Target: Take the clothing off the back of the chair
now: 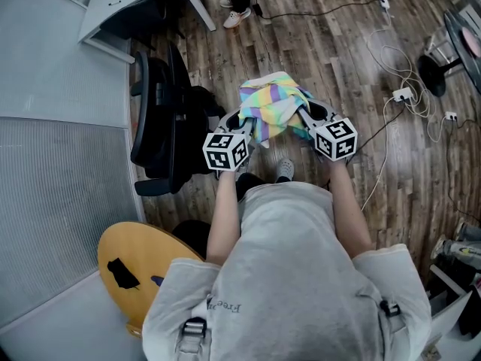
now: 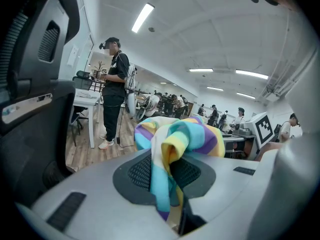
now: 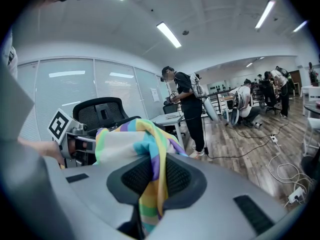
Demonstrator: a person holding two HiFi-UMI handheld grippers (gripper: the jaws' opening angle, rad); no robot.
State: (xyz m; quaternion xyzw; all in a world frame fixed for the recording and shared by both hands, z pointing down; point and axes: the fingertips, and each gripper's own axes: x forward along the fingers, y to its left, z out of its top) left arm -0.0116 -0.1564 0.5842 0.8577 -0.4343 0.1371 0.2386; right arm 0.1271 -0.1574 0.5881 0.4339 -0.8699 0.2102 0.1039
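Left tool [image 1: 245, 124], right tool [image 1: 304, 116] clamped on striped cloth [image 1: 272, 102] — black chair [image 1: 154, 119] just left, cables [image 1: 397, 96] right.

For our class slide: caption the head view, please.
Left gripper and right gripper clamp the striped garment beside the black chair.

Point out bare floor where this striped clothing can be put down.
Bare wood floor lies just ahead of the striped clothing, bordered by the black chair at left and the white cables at right. It is crowded around those cables and the chair.
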